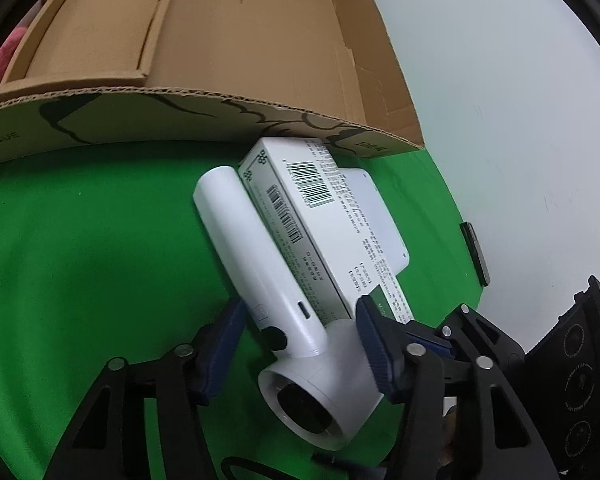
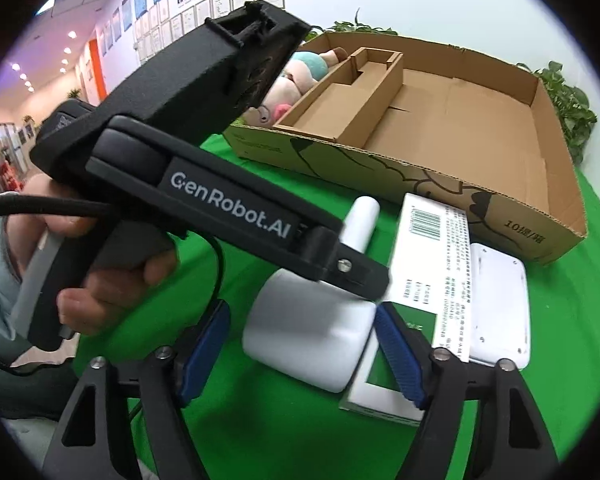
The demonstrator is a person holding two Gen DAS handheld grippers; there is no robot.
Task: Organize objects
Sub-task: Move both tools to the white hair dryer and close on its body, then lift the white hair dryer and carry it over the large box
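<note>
White handheld fan [image 1: 284, 312] lies on green cloth [image 1: 80, 260], handle toward 11 o'clock, against a white barcoded carton [image 1: 320, 216] that overlaps a flat white device [image 1: 380, 216]. Left gripper [image 1: 300, 344] straddles the fan's neck, right pad touching, left pad apart. Right gripper [image 2: 304, 352] brackets the fan head, unclenched. Cardboard tray [image 1: 260, 40] at 12 o'clock.

My pads [image 1: 374, 344] are dark blue on black arms. Between them lies a white hair dryer [image 1: 260, 248] with a black button and black nozzle opening. At one o'clock from it sits a white box [image 1: 320, 216] printed with black barcodes and a green panel. The cloth [image 1: 80, 260] is bright green; at twelve o'clock, a brown cardboard tray [image 1: 260, 40] carries black line drawings
</note>
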